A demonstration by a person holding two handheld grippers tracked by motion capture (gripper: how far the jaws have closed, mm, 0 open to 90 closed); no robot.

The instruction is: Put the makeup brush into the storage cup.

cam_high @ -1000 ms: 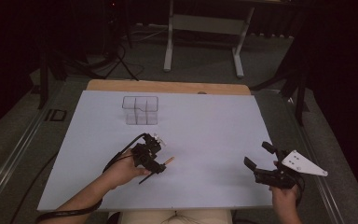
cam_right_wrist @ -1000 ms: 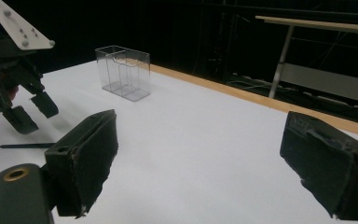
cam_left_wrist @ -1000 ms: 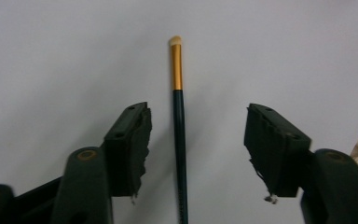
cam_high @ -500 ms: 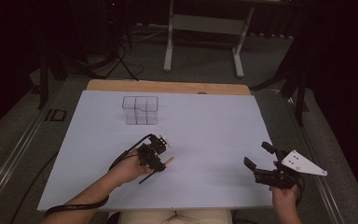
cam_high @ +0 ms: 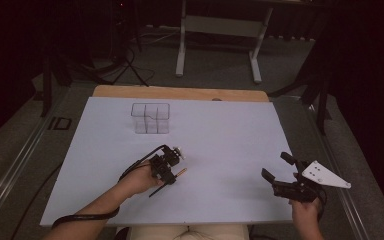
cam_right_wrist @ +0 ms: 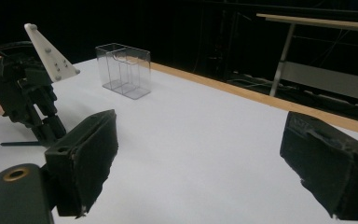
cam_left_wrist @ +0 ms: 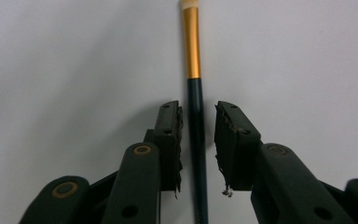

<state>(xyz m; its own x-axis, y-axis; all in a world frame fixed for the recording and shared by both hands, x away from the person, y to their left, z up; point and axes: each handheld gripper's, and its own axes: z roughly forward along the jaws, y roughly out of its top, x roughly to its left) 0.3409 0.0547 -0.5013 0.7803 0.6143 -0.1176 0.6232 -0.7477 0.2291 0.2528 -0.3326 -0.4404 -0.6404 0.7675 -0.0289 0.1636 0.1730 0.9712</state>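
On the white table (cam_high: 220,145), the left gripper (cam_left_wrist: 198,135) had been closing around a brush (cam_left_wrist: 196,116), not yet pinching it, to lift it; the right gripper (cam_high: 285,176) waited open.

Both grippers are matte black, each with two blocky jaws faced in worn, frayed black pads. Brass-coloured pivot pins sit in the linkage arms of the left gripper (cam_left_wrist: 198,140). The right gripper (cam_high: 276,175) carries a pale grey three-cornered plate dotted with small screws. A black cable trails behind the left gripper.

Brush (cam_high: 172,176) on table (cam_high: 230,130) – organizer (cam_high: 151,118) behind, far side.
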